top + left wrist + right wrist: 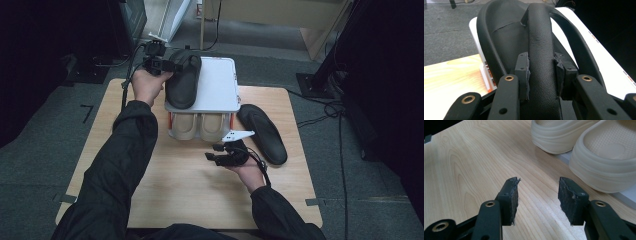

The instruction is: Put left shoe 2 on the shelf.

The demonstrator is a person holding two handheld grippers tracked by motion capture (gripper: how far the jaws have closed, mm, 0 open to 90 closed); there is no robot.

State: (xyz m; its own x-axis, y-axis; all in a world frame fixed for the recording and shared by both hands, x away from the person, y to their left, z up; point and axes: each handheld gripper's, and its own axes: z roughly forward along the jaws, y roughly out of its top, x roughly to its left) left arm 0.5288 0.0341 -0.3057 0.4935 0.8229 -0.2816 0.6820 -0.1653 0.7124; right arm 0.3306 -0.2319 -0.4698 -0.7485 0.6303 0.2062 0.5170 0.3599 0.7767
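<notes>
A black sandal (183,80) lies on the top shelf of a white shoe rack (218,85). My left gripper (170,65) is shut on its strap (541,50); both pads press the strap's sides. A second black sandal (263,132) rests on the wooden table (190,185) right of the rack. Two beige clogs (199,126) sit on the rack's lower shelf, their heels (584,147) toward me. My right gripper (212,152) hovers over the table in front of the clogs, open, with bare wood between its pads (510,197).
The rack stands at the table's far middle. Dark equipment and cables (340,125) crowd the floor to the right; a black stand (310,82) sits by the far right corner. Grey carpet (45,145) surrounds the table.
</notes>
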